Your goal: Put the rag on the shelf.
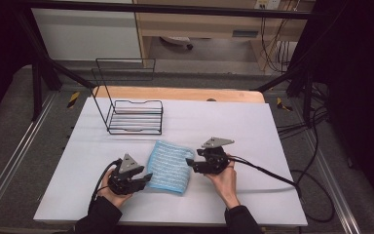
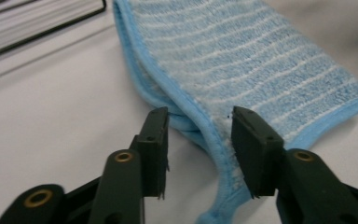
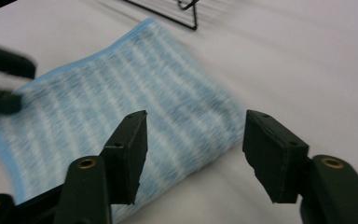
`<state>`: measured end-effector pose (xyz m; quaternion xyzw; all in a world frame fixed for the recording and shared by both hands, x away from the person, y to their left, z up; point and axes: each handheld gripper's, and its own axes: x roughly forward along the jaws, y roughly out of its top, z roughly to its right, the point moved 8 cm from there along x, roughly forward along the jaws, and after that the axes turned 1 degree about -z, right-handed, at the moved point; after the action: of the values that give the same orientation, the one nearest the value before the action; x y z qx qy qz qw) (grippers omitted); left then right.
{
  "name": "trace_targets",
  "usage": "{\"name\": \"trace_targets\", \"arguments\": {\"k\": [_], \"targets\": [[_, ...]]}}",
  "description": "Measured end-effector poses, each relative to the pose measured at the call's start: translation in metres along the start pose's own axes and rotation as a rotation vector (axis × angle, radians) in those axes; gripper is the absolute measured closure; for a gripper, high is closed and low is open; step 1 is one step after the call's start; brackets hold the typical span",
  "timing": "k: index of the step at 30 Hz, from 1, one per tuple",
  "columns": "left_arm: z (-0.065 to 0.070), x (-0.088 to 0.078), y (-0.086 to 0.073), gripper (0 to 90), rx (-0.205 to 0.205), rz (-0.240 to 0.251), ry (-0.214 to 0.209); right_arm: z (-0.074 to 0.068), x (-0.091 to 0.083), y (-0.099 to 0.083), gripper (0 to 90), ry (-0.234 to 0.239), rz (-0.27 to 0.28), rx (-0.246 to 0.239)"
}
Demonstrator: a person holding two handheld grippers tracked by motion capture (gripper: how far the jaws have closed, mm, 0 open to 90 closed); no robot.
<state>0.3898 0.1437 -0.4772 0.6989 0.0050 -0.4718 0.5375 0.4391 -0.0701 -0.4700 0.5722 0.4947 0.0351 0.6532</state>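
Blue towel (image 3: 121, 112) blurred, edges cropped

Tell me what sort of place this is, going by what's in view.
Probably a lab or workshop set up for recording handling tasks, not a home. A dark metal frame surrounds the white-covered table, cables trail over the grey floor, and only a blue striped cloth and a black wire rack are laid out.

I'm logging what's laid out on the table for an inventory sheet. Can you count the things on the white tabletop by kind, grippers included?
Blue striped cloth, folded: 1
Black wire rack: 1
Handheld grippers: 2, the left gripper and the right gripper, one on each side of the cloth, both open
Total: 4
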Motion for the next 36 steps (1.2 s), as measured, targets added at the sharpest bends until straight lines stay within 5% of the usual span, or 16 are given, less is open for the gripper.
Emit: {"name": "trace_targets", "arguments": {"k": [3, 5, 12, 19, 25, 36], "targets": [[-0.008, -0.003, -0.003, 42.7, -0.014, -0.009, -0.014, -0.016, -0.007, -0.013, 35.7, 0.019, -0.019, 0.020], [-0.014, -0.005, -0.006, 37.3, -0.029, -0.006, -0.016, -0.030, -0.008, -0.027, 42.7, 0.045, -0.039, 0.036], [-0.025, -0.014, -0.006, 23.7, -0.080, 0.031, -0.037, -0.046, 0.003, -0.051, 56.5, 0.075, -0.097, 0.090], [-0.027, -0.008, -0.009, 16.1, -0.082, 0.014, -0.051, -0.052, 0.006, -0.055, 66.3, 0.080, -0.083, 0.119], [-0.033, -0.009, -0.009, 15.1, -0.104, 0.028, -0.046, -0.055, 0.006, -0.055, 86.0, 0.105, -0.086, 0.128], [-0.034, -0.010, -0.009, 15.1, -0.119, 0.032, -0.059, -0.035, -0.008, -0.049, 87.2, 0.076, -0.133, 0.076]]}}
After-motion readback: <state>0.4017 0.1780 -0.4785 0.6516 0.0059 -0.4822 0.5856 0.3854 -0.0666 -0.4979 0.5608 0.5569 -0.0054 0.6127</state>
